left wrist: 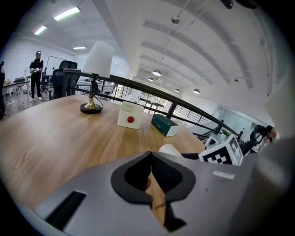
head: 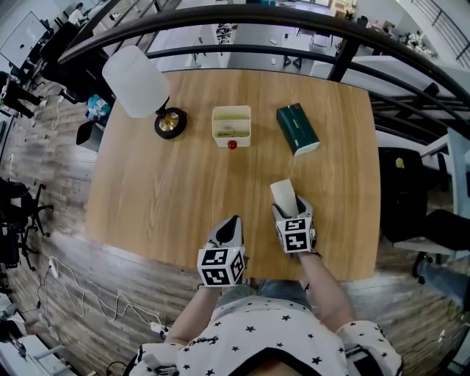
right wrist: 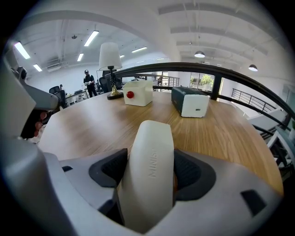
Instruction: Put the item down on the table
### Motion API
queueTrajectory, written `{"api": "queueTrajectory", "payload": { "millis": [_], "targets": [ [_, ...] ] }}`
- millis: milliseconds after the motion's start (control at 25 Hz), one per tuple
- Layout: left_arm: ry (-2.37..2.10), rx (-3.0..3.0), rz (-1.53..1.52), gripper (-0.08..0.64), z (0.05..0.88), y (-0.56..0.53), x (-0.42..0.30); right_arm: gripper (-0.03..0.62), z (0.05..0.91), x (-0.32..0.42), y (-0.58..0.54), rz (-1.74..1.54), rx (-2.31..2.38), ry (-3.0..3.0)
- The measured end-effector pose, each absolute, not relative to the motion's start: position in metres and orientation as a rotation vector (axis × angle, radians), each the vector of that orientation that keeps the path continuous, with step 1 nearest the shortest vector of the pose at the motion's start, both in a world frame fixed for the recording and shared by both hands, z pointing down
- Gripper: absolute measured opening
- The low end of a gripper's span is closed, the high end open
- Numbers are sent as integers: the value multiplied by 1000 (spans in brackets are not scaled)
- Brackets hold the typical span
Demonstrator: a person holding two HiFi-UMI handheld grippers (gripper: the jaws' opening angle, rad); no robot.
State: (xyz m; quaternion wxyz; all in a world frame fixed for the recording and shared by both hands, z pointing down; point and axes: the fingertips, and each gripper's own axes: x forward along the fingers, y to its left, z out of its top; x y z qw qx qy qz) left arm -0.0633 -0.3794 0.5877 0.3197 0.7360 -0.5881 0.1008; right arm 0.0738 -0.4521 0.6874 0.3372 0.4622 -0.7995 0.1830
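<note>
My right hand-held gripper (right wrist: 150, 171) pinches the cream oblong plastic case (right wrist: 150, 147) near the wooden worktop's (head: 161, 191) front edge, its long axis pointing away from me. My left hand-held gripper (left wrist: 150, 171) is pressed together, empty. A dark curved railing (head: 242, 16) and an open office lie beyond.

Raised letters "MINIS" run lengthwise along the cream item (right wrist: 150, 138), at six o'clock in the right gripper view; a further letter is unclear

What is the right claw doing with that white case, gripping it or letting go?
Gripping it. The right gripper has its pads pressed on both sides of the white case.
</note>
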Motion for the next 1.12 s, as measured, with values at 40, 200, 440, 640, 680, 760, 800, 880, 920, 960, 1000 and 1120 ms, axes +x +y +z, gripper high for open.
{"api": "queueTrajectory", "payload": {
  "millis": [40,200,440,640,680,760,800,880,920,960,1000,1120],
  "targets": [
    [-1543,1940,264,12,586,-377,-64,304,687,73,-452,473,1208,-2082],
    [-1535,1958,267,12,581,-362,-67,307,687,73,-449,460,1238,-2066],
    [-1546,1958,274,11,578,-329,-83,374,669,77,-436,497,1371,-2102],
    [-1538,1977,278,11,574,-292,-89,374,651,84,-403,491,1472,-2106],
    [-1535,1983,278,12,573,-284,-90,374,646,84,-394,496,1487,-2110],
    [-1528,1996,277,12,570,-269,-90,374,637,82,-374,508,1509,-2121],
    [-1523,2004,276,11,568,-262,-90,374,633,81,-364,512,1516,-2129],
    [-1514,2021,272,12,565,-248,-90,374,624,77,-345,518,1526,-2147],
    [-1511,2028,269,11,563,-241,-90,374,619,75,-335,522,1532,-2158],
    [-1508,2034,266,11,561,-233,-90,374,613,73,-325,526,1537,-2172],
    [-1507,2038,262,12,559,-226,-90,374,606,71,-315,532,1541,-2188],
    [-1508,2045,251,11,555,-206,-91,370,584,64,-287,540,1556,-2245]
  ]
}}
